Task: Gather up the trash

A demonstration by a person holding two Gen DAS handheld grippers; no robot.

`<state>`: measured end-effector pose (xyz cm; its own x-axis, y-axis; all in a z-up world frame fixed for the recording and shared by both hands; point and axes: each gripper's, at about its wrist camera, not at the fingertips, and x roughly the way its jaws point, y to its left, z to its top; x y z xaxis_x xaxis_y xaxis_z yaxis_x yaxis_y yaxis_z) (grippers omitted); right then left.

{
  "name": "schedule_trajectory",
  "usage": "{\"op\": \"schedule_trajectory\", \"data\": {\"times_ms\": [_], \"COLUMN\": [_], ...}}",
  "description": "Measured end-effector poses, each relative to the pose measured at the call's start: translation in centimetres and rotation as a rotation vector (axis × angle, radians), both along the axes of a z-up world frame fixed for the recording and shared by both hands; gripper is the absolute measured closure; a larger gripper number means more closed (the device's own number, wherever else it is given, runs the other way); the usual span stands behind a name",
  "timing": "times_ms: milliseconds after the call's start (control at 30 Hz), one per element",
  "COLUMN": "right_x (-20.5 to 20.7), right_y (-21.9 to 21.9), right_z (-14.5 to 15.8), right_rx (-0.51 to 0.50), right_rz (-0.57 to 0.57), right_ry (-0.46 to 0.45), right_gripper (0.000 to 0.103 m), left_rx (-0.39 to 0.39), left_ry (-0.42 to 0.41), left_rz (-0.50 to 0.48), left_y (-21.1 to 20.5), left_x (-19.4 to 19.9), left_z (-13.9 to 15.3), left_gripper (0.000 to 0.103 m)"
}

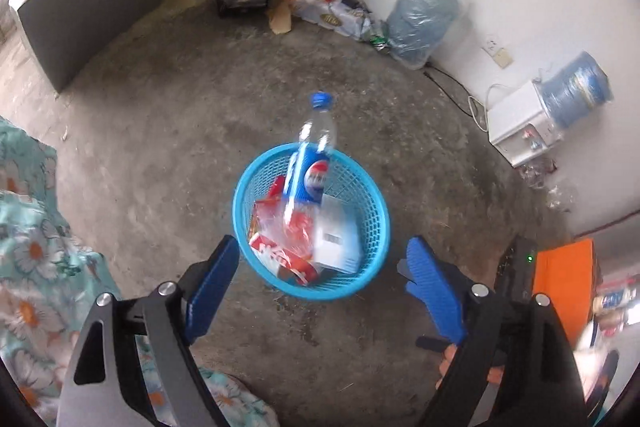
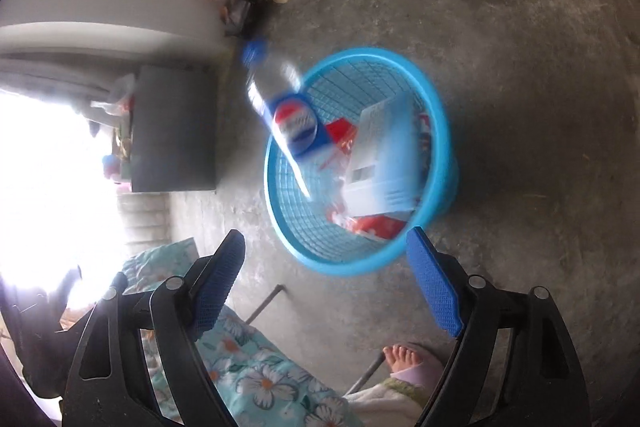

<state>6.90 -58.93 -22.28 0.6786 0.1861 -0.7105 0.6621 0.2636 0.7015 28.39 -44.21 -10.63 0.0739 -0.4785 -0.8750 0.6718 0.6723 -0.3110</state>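
Blue mesh basket on concrete floor serves as trash bin. Pepsi bottle leans on far rim, cap outside; white carton, red wrappers inside. Left claw, right claw both spread, empty, just above near rim.

One blue basket, one plastic bottle, one white box, two water jugs

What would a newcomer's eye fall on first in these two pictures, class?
First, the bright blue basket in the middle of the bare concrete floor, stuffed with wrappers and a white box. Next, the plastic bottle with a blue cap, poking out over its rim.
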Motion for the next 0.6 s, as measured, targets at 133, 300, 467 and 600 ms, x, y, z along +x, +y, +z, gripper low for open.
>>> {"op": "schedule_trajectory", "data": {"times_ms": [133,300,467,600], "right_x": [-1.6,-3.1,-3.9,-4.1], "right_y": [0.8,1.9,3.7,6.6], "right_z": [0.7,2.7,5.3,9.4], "right_rx": [-0.018,-0.057,-0.103,-0.207], "right_rz": [-0.023,-0.027,-0.010,0.040], "right_ry": [-0.014,-0.049,-0.097,-0.147], "right_gripper": [0.024,0.024,0.024,0.024], "left_rx": [-0.049,-0.124,-0.176,-0.216], "left_ry": [-0.030,-0.067,-0.125,-0.205], "left_rz": [-0.018,-0.019,-0.002,0.010], "left_y": [2.5,6.4,11.4,15.9], "left_x": [-1.7,-4.4,-7.5,-10.3], "left_z": [2.6,6.2,10.1,13.5], "left_gripper": [0.019,0.019,0.019,0.018]}}
